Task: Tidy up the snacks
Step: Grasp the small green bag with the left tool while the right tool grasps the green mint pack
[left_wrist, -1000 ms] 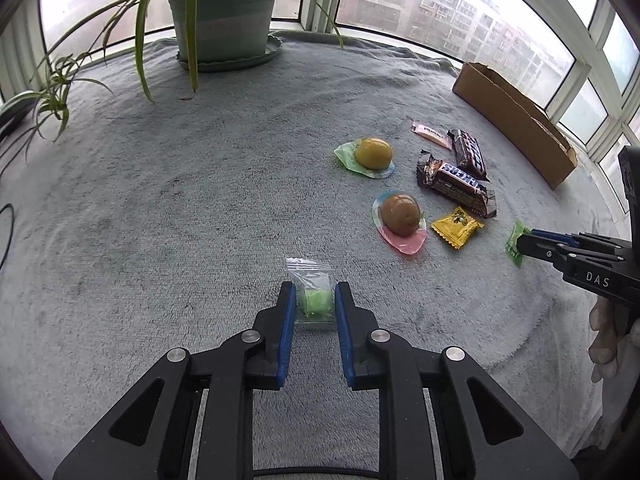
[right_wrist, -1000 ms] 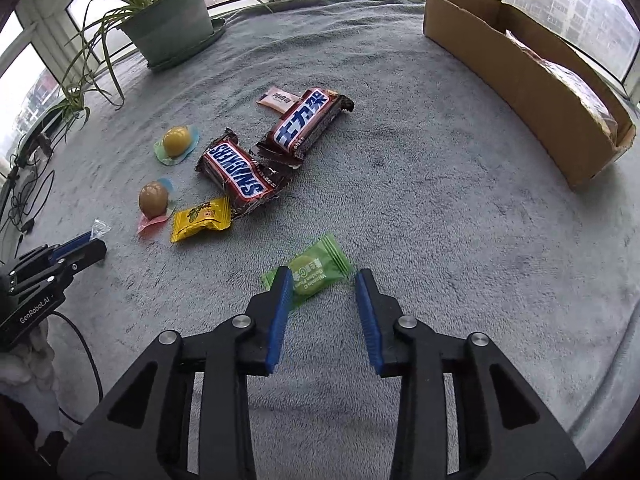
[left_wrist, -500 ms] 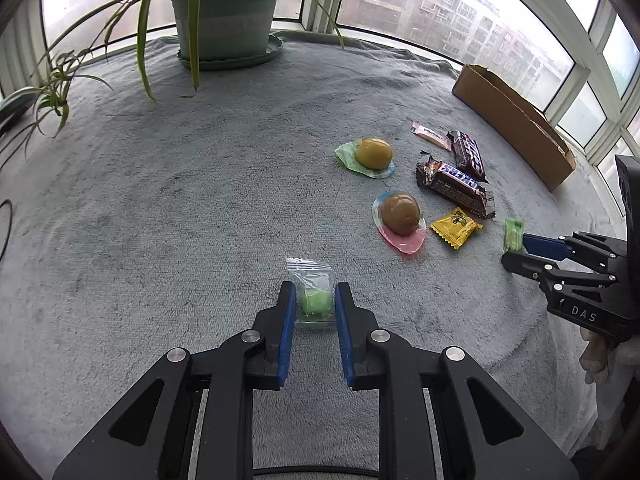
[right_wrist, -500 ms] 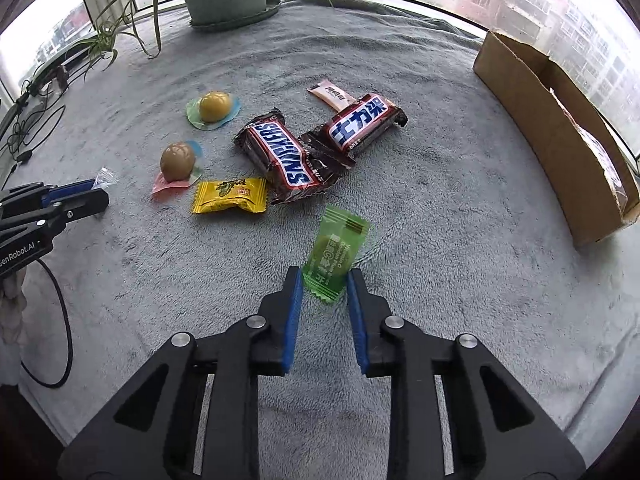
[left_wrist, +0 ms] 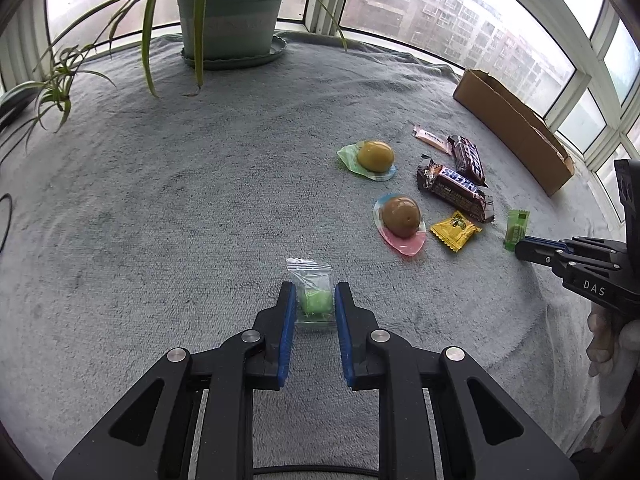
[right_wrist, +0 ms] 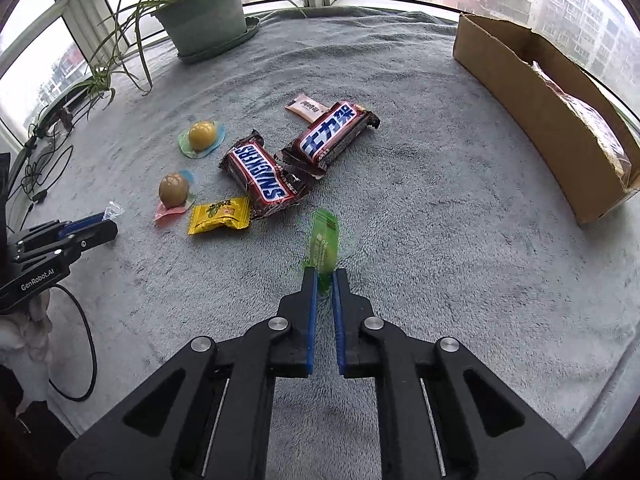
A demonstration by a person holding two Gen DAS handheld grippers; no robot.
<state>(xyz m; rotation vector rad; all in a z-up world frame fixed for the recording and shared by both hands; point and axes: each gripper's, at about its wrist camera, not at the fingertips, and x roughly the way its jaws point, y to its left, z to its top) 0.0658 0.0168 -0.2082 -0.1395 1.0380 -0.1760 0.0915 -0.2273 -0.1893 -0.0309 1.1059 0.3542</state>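
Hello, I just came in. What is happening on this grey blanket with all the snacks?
A person is sorting snacks with two hand-held grippers. The right gripper has pinched the green candy packet and holds it upright near the Snickers bars. The left gripper has its fingers on both sides of a clear bag with a green candy, which lies on the blanket. The other snacks lie loose, and the cardboard box stands at the far right.

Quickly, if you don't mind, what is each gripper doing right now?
Left gripper: closed on the clear candy bag.
Right gripper: closed on the green packet.
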